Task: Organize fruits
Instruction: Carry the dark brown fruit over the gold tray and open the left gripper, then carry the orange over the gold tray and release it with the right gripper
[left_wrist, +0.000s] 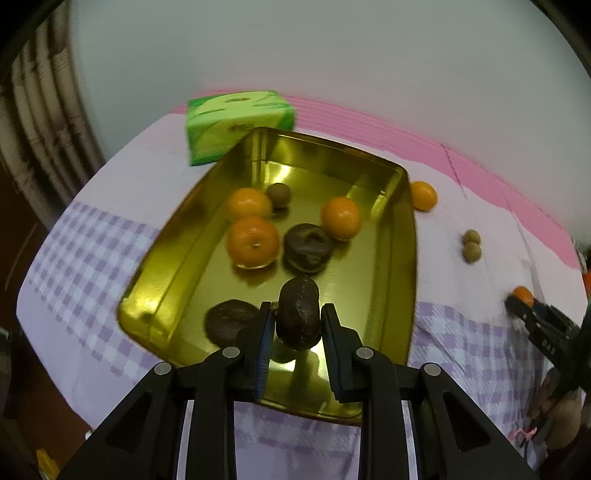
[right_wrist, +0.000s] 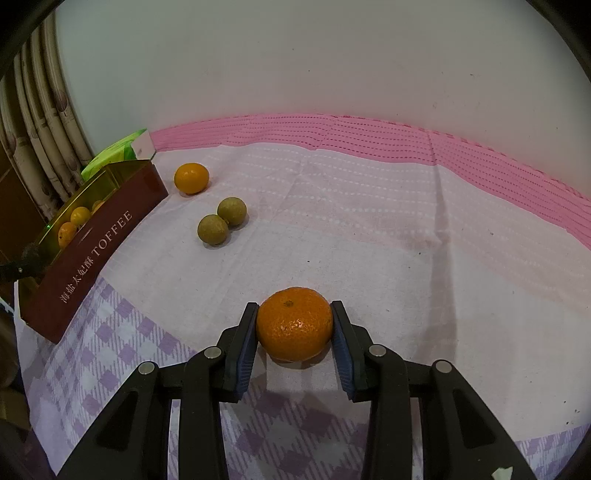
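Gold tin (left_wrist: 388, 266), orange mandarins (left_wrist: 252, 242), green tissue box (left_wrist: 236, 125) — lilac-checked, pink-edged cloth (right_wrist: 369, 229).

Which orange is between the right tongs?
The orange lying on the cloth between the right tongs. Another orange sits beside the tin; the rest are inside it.

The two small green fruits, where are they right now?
The two small green fruits lie touching on the cloth, right of the toffee tin, just nearer than a loose orange.

A home, by the look of it: a counter under a lilac checked cloth (right_wrist: 122, 343), curtains (right_wrist: 40, 122), a tissue box (left_wrist: 236, 123), a toffee tin (right_wrist: 96, 254).
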